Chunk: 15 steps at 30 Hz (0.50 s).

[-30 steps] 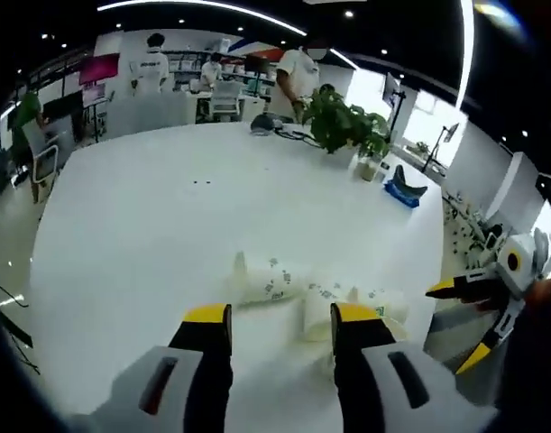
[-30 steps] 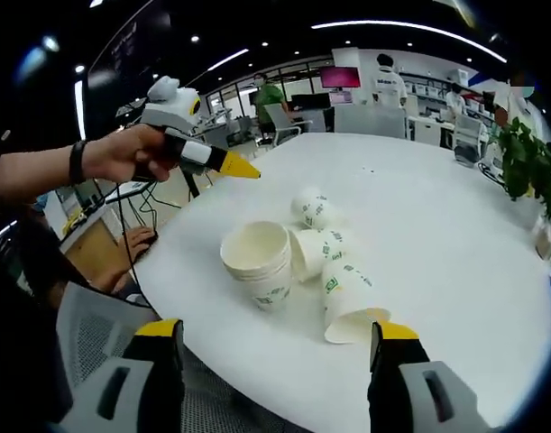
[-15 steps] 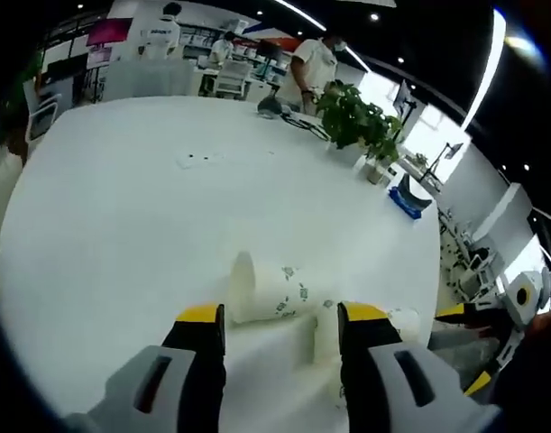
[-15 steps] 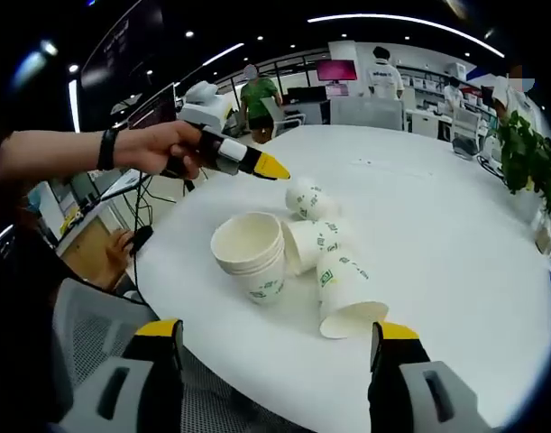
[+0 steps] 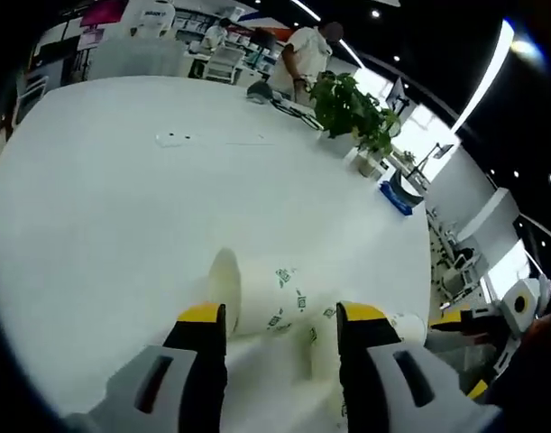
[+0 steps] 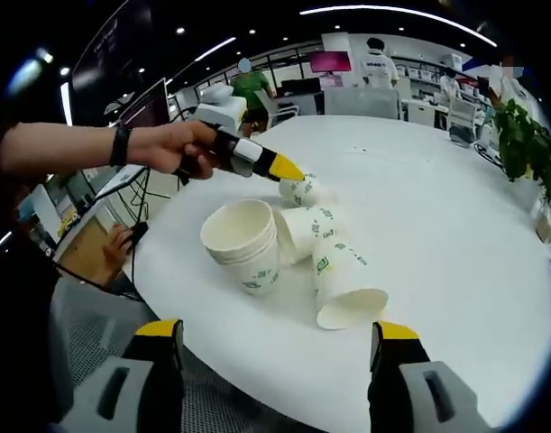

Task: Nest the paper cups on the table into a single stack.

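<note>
Between the open left gripper (image 5: 275,327) jaws lies a paper cup (image 5: 257,293).

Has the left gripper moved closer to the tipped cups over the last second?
Yes. In the right gripper view the left gripper has come in across the white table, from out past its edge to right by the far lying cup, jaws open.

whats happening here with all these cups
A person holds a gripper in each hand over a white table scattered with paper cups. The left gripper is open and closing in on a cup lying on its side. An upright stack of cups stands nearby, with two more tipped cups beside it. The right gripper hangs open at the table edge, holding nothing.
</note>
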Available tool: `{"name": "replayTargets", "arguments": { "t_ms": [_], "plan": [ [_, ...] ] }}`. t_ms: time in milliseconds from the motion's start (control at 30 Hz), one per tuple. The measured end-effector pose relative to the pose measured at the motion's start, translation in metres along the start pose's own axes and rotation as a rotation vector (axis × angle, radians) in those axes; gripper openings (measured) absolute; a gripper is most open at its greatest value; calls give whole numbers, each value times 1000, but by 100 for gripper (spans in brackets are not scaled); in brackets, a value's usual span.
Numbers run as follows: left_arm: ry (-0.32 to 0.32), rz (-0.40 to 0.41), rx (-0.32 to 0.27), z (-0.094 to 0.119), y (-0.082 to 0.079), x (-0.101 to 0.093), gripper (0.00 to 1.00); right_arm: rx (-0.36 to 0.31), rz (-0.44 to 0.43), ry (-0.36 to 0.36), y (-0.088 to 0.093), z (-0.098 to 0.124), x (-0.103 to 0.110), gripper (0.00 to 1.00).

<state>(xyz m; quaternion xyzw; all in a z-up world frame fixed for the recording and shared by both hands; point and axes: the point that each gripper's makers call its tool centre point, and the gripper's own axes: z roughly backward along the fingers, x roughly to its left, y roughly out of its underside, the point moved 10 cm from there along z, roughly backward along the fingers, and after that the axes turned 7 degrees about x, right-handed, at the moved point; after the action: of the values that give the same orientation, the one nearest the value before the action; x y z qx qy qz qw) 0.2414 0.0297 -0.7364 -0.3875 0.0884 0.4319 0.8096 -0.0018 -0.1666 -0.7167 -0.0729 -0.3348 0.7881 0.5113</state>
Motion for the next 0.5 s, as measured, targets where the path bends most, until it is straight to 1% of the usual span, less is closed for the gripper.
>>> {"name": "replayTargets", "arguments": {
  "t_ms": [200, 367, 500],
  "plan": [
    [16, 5, 22, -9, 3, -2, 46, 9, -3, 1, 1, -1, -2, 87],
    [27, 6, 29, -15, 1, 1, 40, 9, -15, 9, 1, 3, -6, 87],
    [38, 11, 30, -18, 2, 0, 32, 8, -20, 10, 2, 0, -8, 87]
  ]
}}
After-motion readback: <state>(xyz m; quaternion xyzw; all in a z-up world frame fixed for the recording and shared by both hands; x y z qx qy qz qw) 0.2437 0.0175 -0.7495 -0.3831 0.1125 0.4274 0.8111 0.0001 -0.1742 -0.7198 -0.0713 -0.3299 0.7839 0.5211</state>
